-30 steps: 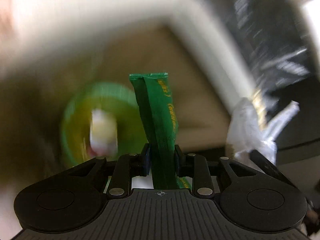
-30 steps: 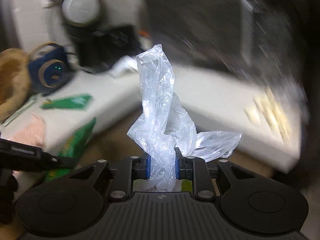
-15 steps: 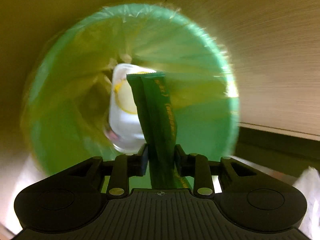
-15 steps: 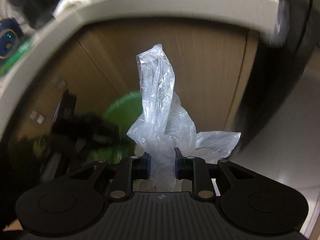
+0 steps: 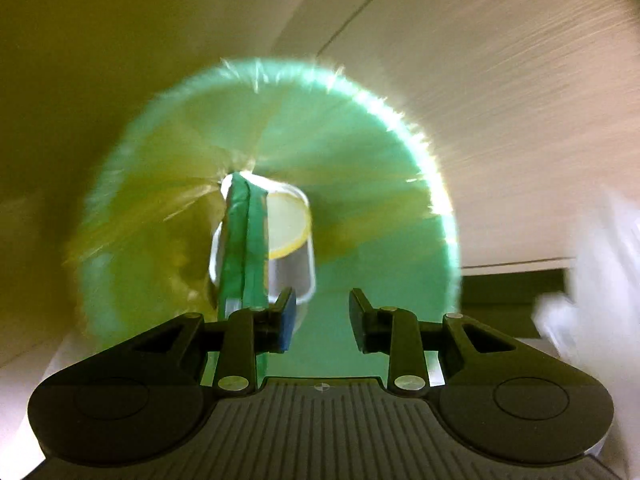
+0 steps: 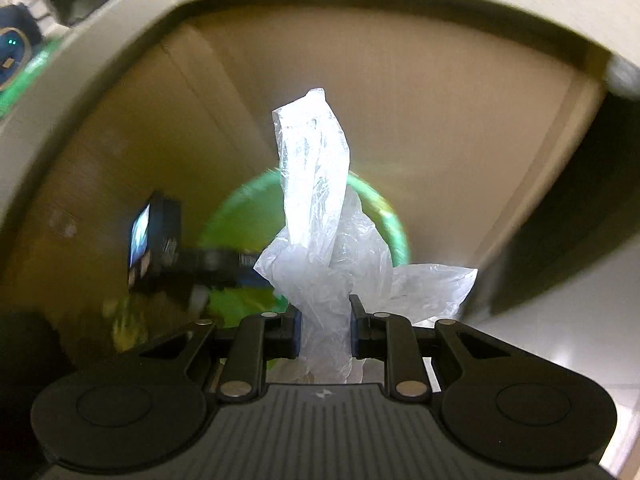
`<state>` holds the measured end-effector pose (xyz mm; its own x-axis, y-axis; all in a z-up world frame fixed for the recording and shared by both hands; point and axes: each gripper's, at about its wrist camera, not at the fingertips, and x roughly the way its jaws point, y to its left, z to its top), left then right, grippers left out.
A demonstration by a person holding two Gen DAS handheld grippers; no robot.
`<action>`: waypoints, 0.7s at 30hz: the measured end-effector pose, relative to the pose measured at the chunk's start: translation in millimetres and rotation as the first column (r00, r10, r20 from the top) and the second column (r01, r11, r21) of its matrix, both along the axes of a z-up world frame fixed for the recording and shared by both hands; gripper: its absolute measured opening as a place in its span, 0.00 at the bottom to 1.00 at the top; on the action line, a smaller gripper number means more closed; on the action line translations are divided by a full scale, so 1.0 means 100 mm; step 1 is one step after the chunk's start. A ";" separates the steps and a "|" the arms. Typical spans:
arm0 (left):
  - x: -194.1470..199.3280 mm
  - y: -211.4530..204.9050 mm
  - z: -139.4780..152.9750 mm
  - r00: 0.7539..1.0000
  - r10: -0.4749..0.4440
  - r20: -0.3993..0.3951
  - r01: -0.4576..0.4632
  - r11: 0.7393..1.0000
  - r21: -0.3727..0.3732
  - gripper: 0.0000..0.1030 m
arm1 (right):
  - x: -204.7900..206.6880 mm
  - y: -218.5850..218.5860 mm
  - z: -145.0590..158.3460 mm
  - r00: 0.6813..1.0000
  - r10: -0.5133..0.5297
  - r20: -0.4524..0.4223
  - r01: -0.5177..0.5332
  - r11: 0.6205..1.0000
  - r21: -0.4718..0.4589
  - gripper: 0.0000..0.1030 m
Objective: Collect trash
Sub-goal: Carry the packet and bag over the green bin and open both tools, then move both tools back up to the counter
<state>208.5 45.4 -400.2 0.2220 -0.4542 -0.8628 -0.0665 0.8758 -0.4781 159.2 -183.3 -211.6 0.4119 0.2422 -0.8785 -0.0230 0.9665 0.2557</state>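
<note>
A bin with a green liner (image 5: 380, 160) fills the left wrist view, seen from just above. A clear cup with a lemon slice (image 5: 292, 224) lies inside it. My left gripper (image 5: 322, 304) is open over the bin mouth with nothing between its pads. The green snack wrapper (image 5: 244, 248) stands loose just left of the left finger, over the bin. My right gripper (image 6: 324, 320) is shut on a crumpled clear plastic bag (image 6: 316, 200) that sticks up in front of the bin (image 6: 236, 216). The left gripper (image 6: 200, 260) shows as a dark shape over the bin's left side.
Wooden cabinet doors (image 6: 440, 120) stand behind the bin. The pale countertop edge (image 6: 120, 40) arcs overhead, with a blue object (image 6: 12, 52) on the counter at the far left. Light floor (image 6: 560, 340) lies to the right. The clear bag blurs white (image 5: 600, 280) beside the left gripper.
Both grippers have come down from counter height to the bin. The left jaws have parted and the green wrapper has slipped out to the left. The right gripper still grips the bag.
</note>
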 end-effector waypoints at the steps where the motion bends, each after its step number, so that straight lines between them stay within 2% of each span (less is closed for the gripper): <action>1: -0.12 0.06 0.15 1.000 0.000 0.010 0.000 1.000 -0.002 0.32 | 0.07 0.05 0.01 1.000 0.014 0.013 -0.014 1.000 0.011 0.20; 2: -0.22 0.10 0.31 1.000 -0.008 0.015 0.008 1.000 -0.001 0.32 | 0.16 0.11 0.02 0.999 0.024 0.027 -0.025 0.999 0.029 0.22; 4: -0.38 0.16 0.52 0.999 -0.029 0.027 0.029 1.000 0.010 0.32 | 0.35 0.17 -0.02 0.999 0.014 0.032 -0.016 0.996 0.090 0.31; 5: -0.47 0.21 0.62 0.999 -0.030 0.034 0.030 0.999 0.019 0.32 | 0.46 0.21 -0.07 1.000 0.006 0.010 -0.007 0.994 0.111 0.49; 6: -0.55 0.27 0.71 0.999 -0.025 0.038 0.024 1.000 0.020 0.32 | 0.55 0.24 -0.12 1.000 -0.003 -0.013 0.004 0.993 0.119 0.59; 9: -0.73 0.41 0.89 0.999 0.002 0.044 -0.002 1.000 0.010 0.32 | 0.55 0.32 -0.10 1.000 -0.004 -0.008 0.004 0.996 0.090 0.58; 15: -0.86 0.34 1.36 0.996 0.015 0.093 -0.015 1.000 0.001 0.32 | 0.30 0.32 0.15 1.000 -0.010 -0.008 0.011 0.999 0.034 0.59; 18: -0.86 0.30 1.75 0.987 0.007 0.159 -0.008 1.000 0.003 0.32 | 0.20 0.25 0.30 1.000 -0.015 -0.002 0.015 0.999 0.035 0.59; 21: -0.87 0.33 2.25 0.966 0.016 0.258 -0.013 1.000 -0.013 0.32 | 0.13 0.22 0.52 0.999 -0.001 0.035 0.000 0.999 0.045 0.59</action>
